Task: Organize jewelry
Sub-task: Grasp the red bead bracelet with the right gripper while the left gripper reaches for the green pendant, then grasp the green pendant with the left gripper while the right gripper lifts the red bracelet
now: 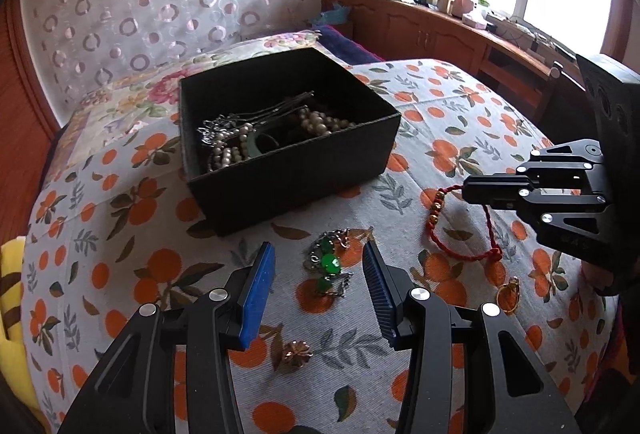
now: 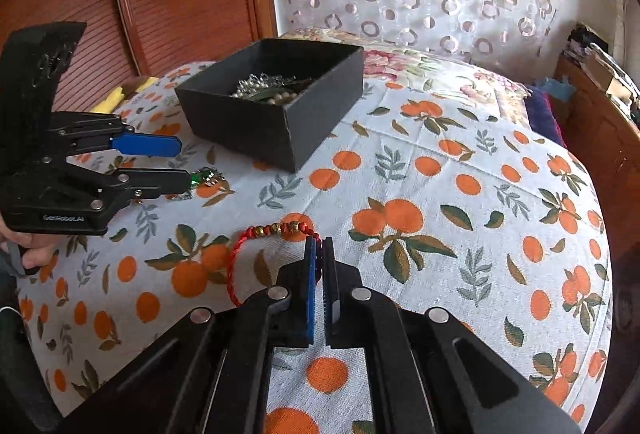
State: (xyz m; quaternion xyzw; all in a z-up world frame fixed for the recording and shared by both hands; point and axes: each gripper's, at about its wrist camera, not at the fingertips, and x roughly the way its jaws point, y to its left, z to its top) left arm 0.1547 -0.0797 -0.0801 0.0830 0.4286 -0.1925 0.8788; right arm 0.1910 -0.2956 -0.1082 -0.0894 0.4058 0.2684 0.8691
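My right tool [image 2: 319, 248] is clamped on the red cord bracelet [image 2: 256, 234]; my left tool [image 1: 319, 258] hangs with its fingers apart over the green-stone jewelry [image 1: 329, 266].

I see the bracelet's cord pinched between the right tool's fingers, its gold beads [image 1: 436, 206] and the rest of its loop lying on the orange-print cloth [image 2: 460, 194] that covers the surface. The green-stone piece lies on the cloth between my left tool's blue pads [image 1: 258, 294], touching neither. Near it rest a rose-gold flower piece [image 1: 296, 354], close under the left tool, and a gold ring [image 1: 508, 294] to the right, beside the bracelet's knotted end. The black box [image 1: 288, 162] stands just behind, open, holding pearl strands [image 1: 320, 122], silver hairpins [image 1: 276, 106] and a dark green bangle [image 1: 256, 146].
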